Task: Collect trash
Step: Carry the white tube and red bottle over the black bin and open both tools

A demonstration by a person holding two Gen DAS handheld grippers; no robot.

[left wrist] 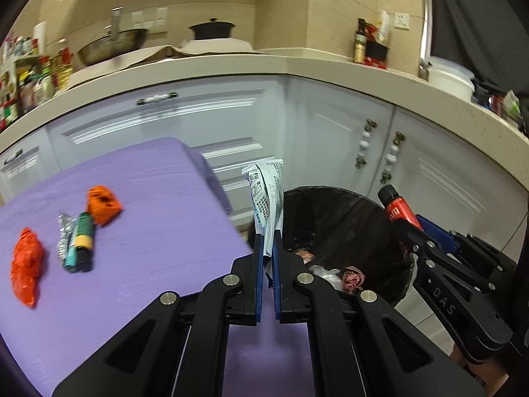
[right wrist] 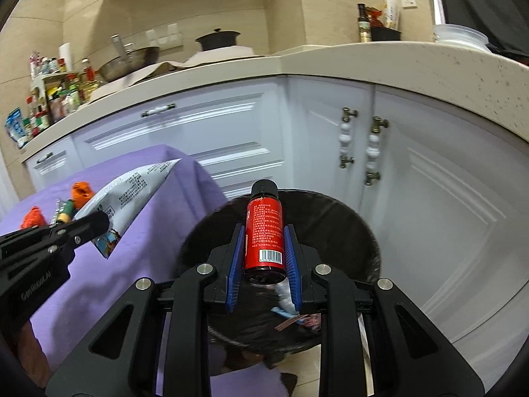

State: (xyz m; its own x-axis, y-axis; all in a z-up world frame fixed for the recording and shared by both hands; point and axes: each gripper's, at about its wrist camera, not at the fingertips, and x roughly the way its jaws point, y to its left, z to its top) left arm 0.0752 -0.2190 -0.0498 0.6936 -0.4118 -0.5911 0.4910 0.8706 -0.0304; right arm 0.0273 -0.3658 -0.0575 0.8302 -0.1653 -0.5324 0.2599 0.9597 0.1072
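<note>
Red bottle (right wrist: 264, 231) clamped in the right gripper (right wrist: 264, 258) hangs over the bin (right wrist: 357, 231), but the left gripper's (left wrist: 268, 241) pinched wrapper (left wrist: 267, 195) sits at the rim and could flutter outside.

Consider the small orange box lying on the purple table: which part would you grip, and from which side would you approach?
Grip the orange box across its two long side faces, coming down from above. It lies flat and apart from the green tube, though the tube and silver wrapper sit close on one side, so a top-down approach with the gripper opened just past the box's width probably keeps clear of them.
</note>
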